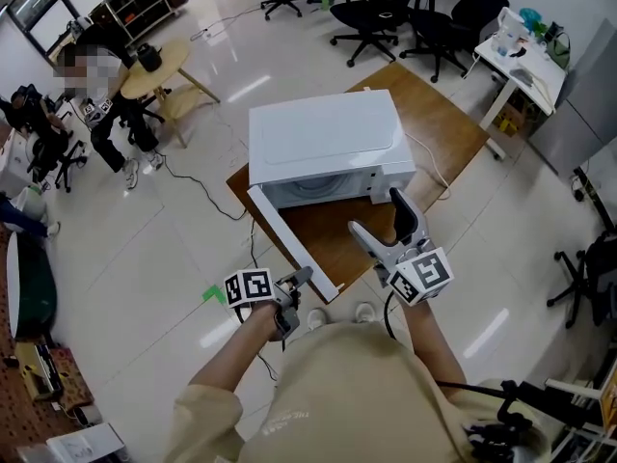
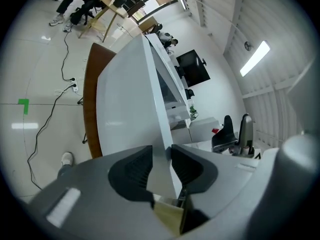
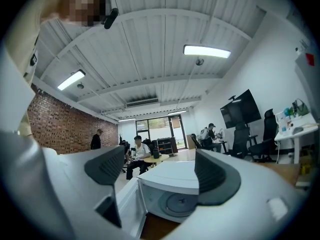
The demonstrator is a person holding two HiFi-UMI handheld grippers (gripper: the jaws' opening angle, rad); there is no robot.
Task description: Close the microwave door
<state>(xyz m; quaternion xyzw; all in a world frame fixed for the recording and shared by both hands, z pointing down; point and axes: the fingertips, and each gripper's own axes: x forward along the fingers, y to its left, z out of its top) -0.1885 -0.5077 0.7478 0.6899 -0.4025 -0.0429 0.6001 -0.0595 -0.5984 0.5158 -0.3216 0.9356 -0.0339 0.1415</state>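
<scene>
We see the white box-shaped microwave (image 1: 323,143) on the brown wooden worktop (image 1: 439,133), with its white door (image 1: 289,244) swung wide open toward us. Our left claw (image 1: 297,283) is clenched on the door's free edge, which its own view shows only edge-on. Our right claw (image 1: 386,222) hangs released and empty before the cavity. Print on the microwave's front is too small to read.

White microwave (image 1: 323,138), brown table (image 1: 445,128) — pale floor (image 1: 174,258)
</scene>
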